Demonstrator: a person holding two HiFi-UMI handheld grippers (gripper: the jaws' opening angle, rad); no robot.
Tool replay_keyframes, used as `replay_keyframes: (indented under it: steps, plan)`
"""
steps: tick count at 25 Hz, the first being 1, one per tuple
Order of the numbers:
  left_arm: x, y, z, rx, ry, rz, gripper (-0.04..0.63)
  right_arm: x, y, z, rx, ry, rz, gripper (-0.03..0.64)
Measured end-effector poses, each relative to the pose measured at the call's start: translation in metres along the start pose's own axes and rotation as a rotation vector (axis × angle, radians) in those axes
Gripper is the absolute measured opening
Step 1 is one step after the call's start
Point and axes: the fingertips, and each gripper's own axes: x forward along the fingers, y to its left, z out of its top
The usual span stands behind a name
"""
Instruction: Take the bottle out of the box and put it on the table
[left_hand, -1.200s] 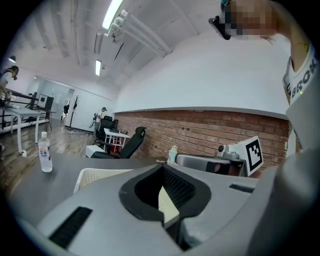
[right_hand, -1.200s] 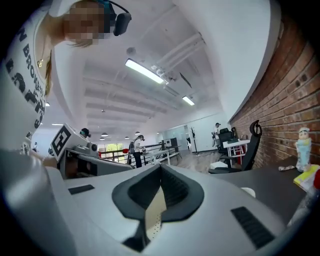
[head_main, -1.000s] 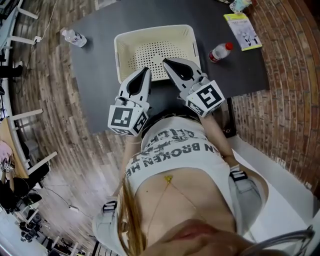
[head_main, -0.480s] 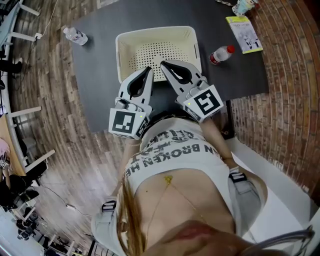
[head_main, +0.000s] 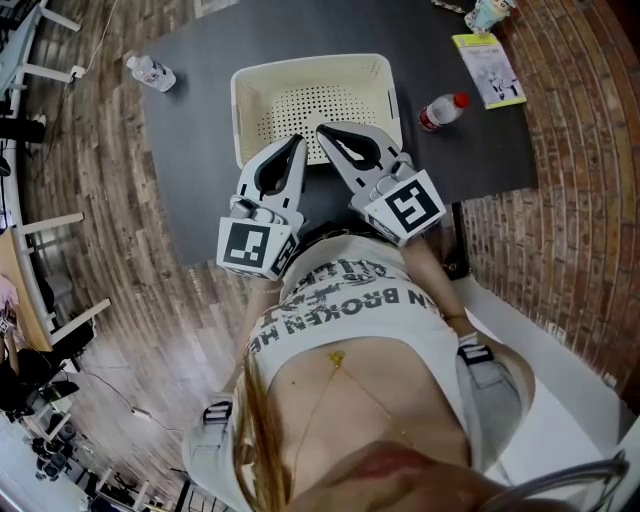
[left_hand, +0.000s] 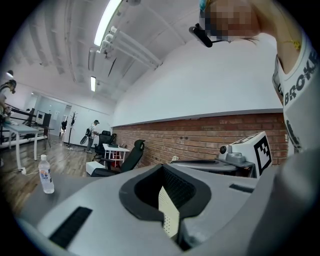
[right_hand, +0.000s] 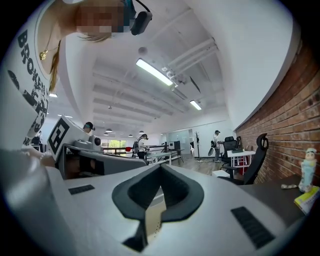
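Note:
A clear bottle with a red cap (head_main: 440, 108) lies on the dark table (head_main: 470, 150), to the right of the cream perforated box (head_main: 315, 100). The box's inside looks bare. A second clear bottle, white-capped (head_main: 150, 72) (left_hand: 46, 174), is at the table's far left corner. My left gripper (head_main: 296, 143) and right gripper (head_main: 322, 131) hover side by side over the box's near rim, both shut and holding nothing. Through each gripper's jaw hole a strip of the cream box (left_hand: 168, 212) (right_hand: 152, 217) shows.
A yellow-green pamphlet (head_main: 488, 65) (right_hand: 307, 200) and a small figurine (head_main: 480, 12) (right_hand: 306, 175) lie at the table's far right. A brick wall (head_main: 580, 170) runs along the right. White tables, chairs and people stand farther off on the wooden floor (head_main: 90, 150).
Hardly anything differs. Both grippers stay shut over the box's near rim; the right one's tip has edged slightly to the left.

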Motion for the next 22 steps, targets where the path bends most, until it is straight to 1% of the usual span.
replay_keyframes:
  steps: [2, 7, 22]
  plan:
    - [-0.0002, -0.0004, 0.0003, 0.002, 0.004, -0.001, 0.005, 0.0009, 0.0025, 0.0014, 0.007, -0.002, 0.008, 0.008]
    - [-0.0014, -0.0031, -0.0024, 0.006, 0.016, -0.004, 0.005, -0.0001, 0.0061, 0.0004, -0.041, 0.016, 0.018, 0.008]
    - [0.0039, -0.0067, -0.0059, 0.005, 0.025, -0.016, 0.005, -0.0022, 0.0039, -0.0077, -0.044, 0.052, 0.026, 0.008]
